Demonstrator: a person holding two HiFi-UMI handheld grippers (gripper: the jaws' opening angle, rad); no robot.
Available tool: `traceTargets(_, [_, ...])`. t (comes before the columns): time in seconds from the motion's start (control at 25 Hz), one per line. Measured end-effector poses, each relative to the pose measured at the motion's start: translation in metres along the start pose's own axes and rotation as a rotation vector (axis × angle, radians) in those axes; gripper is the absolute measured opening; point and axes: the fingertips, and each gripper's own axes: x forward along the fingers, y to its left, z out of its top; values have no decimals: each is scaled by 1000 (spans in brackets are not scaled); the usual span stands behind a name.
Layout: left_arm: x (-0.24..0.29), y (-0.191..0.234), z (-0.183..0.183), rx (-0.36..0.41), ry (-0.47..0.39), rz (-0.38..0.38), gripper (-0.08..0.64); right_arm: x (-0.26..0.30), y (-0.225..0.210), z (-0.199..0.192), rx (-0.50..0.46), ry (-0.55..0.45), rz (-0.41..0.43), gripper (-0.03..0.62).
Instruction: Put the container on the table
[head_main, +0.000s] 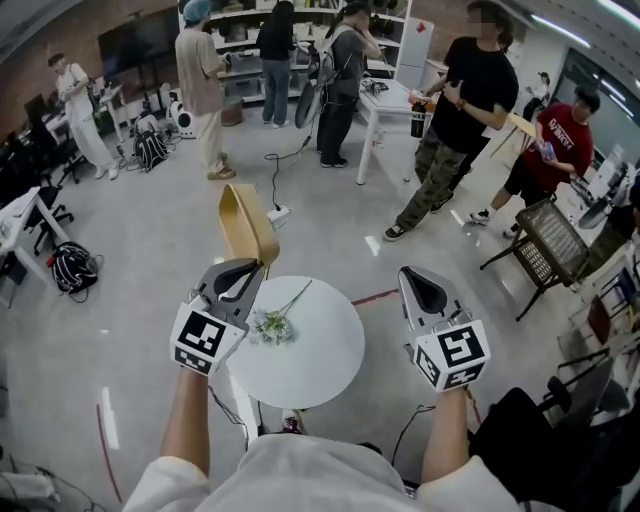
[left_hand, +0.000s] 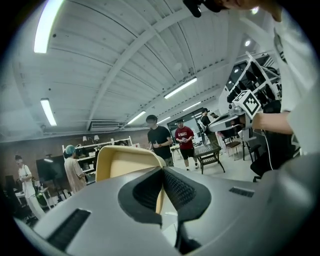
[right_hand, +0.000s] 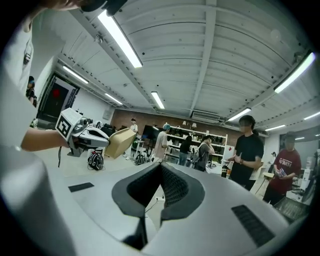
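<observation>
Container, tan w/ a rounded rim, is in the air, pinched by its wall in our L gripper. In the head view it sticks up from the jaw tips, over the floor just past the far-left edge of the table, not touching the top. L gripper view: both pads clamp the container wall near one side, and we look into its pale hollow. R gripper view shows the container off to the left, mouth facing away from the L gripper.

R gripper hangs over the table's right edge w/ jaws closed together and nothing in them; its own view confirms that.

Table is round and white, w/ a small sprig of pale flowers lying near its left side, just beside the L gripper.

Writing: each cube carries black-and-white square markers, no letters. A bystander's red tee has white print, too small to read
</observation>
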Motion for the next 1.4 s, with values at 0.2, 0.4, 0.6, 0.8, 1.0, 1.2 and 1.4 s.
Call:
traceTargets(0.2, [66, 27, -35, 8, 65, -57, 25, 48, -18, -32, 52, 83, 6, 14])
traceTargets(0.4, [141, 16, -94, 31, 216, -132, 25, 85, -49, -78, 90, 171, 12, 14])
traceTargets(0.6, [211, -37, -186, 27, 421, -266, 25, 106, -77, -130, 146, 240, 36, 14])
traceTargets(0.8, [261, -118, -275, 28, 609, -448, 25, 116, -98, -183, 190, 322, 64, 12])
traceTargets(1.0, [284, -189, -347, 61, 756, -597, 25, 110, -109, -226, 229, 396, 69, 12])
traceTargets(1.2, [299, -223, -390, 113, 843, -638, 25, 102, -118, -264, 267, 450, 71, 12])
traceTargets(1.4, [299, -247, -418, 150, 899, -688, 28, 97, -128, -278, 282, 474, 47, 14])
